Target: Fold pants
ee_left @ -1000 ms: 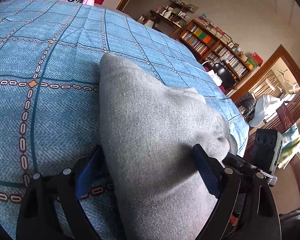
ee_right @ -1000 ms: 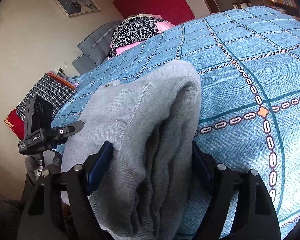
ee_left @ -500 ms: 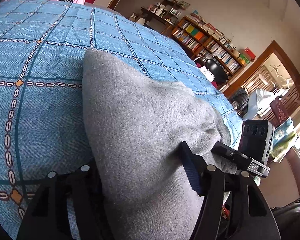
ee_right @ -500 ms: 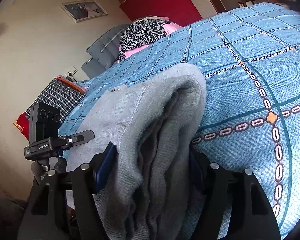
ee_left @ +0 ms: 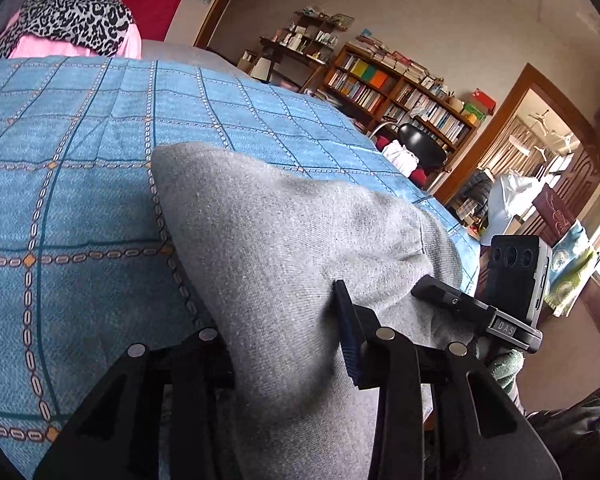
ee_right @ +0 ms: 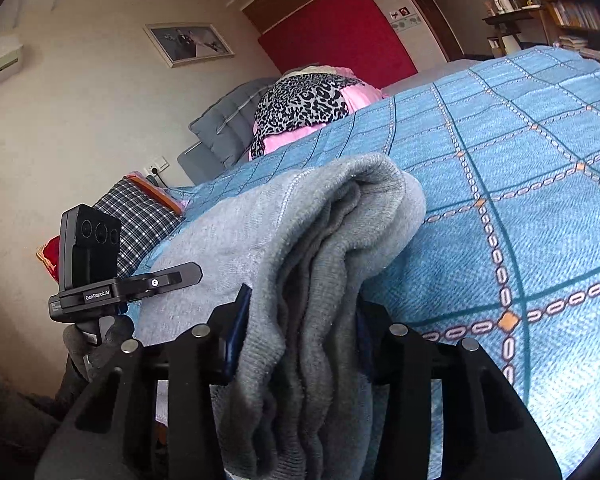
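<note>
Grey folded pants (ee_left: pixel 284 248) lie in several layers on the blue patterned bedspread (ee_left: pixel 80 184). My left gripper (ee_left: pixel 284 344) is shut on one end of the folded bundle. My right gripper (ee_right: pixel 300 332) is shut on the other end, where the stacked layers and ribbed edge of the pants (ee_right: pixel 340 232) show. Each gripper's camera unit shows in the other's view: the right one (ee_left: pixel 512 280) and the left one (ee_right: pixel 88 256).
A leopard-print and pink pile (ee_right: pixel 304 108) and grey pillows (ee_right: pixel 224 124) lie at the bed's head. A checked cloth (ee_right: pixel 136 220) lies at the bed's left side. A bookshelf (ee_left: pixel 400 96), a black chair (ee_left: pixel 420 148) and a doorway (ee_left: pixel 540 152) stand beyond the bed.
Both grippers have closed tighter on the pants and tilted upward with the bundle, so more of the room shows above the bed.
</note>
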`<state>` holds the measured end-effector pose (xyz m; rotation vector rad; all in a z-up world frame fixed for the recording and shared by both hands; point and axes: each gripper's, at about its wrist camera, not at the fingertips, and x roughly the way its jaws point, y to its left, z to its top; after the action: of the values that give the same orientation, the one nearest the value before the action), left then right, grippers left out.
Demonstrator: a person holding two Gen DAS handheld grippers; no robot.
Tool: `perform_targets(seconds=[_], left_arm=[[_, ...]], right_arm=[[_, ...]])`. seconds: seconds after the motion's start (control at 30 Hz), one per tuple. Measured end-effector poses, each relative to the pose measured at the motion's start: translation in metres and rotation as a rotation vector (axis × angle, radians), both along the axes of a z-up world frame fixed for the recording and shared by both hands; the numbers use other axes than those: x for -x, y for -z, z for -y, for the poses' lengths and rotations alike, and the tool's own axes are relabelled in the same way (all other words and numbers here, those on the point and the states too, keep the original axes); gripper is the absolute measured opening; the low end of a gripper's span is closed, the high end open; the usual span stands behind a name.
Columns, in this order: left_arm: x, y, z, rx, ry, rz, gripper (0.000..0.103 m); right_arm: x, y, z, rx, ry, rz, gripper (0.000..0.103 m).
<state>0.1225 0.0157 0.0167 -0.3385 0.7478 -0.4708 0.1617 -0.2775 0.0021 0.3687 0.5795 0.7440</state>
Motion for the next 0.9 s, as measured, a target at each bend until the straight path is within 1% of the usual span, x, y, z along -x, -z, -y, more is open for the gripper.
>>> perform_targets(seconds=[0.13, 0.27, 0.47, 0.67, 0.9], left_arm=[[-0.034, -0.015, 0.026, -0.033, 0.035, 0.026, 0.037], [-0.078, -0.028, 0.062, -0.052, 0.081, 0.047, 0.037], [-0.156, -0.036, 0.112, -0.038, 0.138, 0.033, 0.037], [-0.226, -0.031, 0.16, -0.029, 0.194, 0.015, 0.037], [-0.291, -0.015, 0.204, -0.029, 0.241, -0.024, 0.037]], right_arm=[[-0.02, -0.015, 0.023, 0.0, 0.055, 0.027, 0.046], [-0.041, -0.029, 0.053, 0.013, 0.127, 0.062, 0.045], [-0.088, -0.041, 0.103, 0.029, 0.232, 0.067, 0.045], [-0.132, -0.046, 0.15, 0.048, 0.316, 0.054, 0.045], [-0.173, -0.033, 0.195, 0.05, 0.41, -0.002, 0.045]])
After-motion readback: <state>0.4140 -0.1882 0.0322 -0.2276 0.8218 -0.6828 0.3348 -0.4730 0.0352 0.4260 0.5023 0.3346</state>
